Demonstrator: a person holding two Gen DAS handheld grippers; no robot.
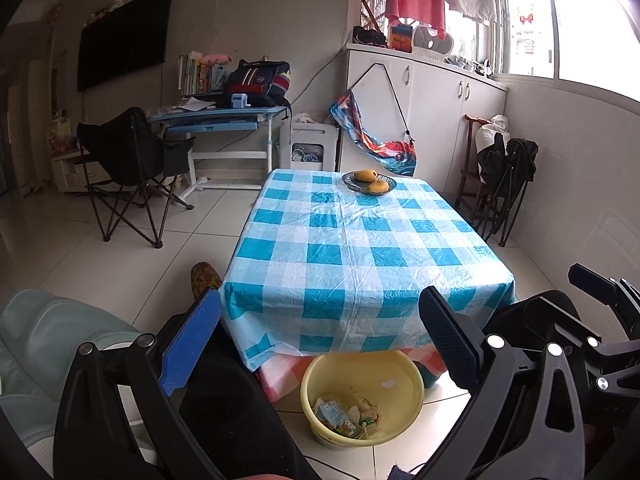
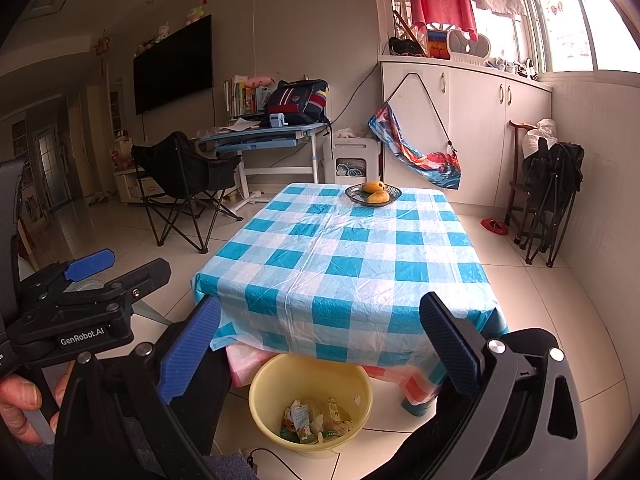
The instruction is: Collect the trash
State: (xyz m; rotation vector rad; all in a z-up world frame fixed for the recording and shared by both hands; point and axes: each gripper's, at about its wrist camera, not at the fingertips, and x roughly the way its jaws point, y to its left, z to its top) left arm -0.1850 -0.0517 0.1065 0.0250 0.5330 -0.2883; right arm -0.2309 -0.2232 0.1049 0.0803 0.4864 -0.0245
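Note:
A yellow basin stands on the floor under the near edge of the table, with several crumpled wrappers and cartons inside. It also shows in the right wrist view, with the trash at its bottom. My left gripper is open and empty, held above and in front of the basin. My right gripper is open and empty at about the same height, to the right of the left one. The left gripper's body shows at the left of the right wrist view.
A low table with a blue-and-white checked cloth holds a dark plate of orange fruit at its far end. A folding chair stands left, folded chairs right. My legs in dark trousers are in front.

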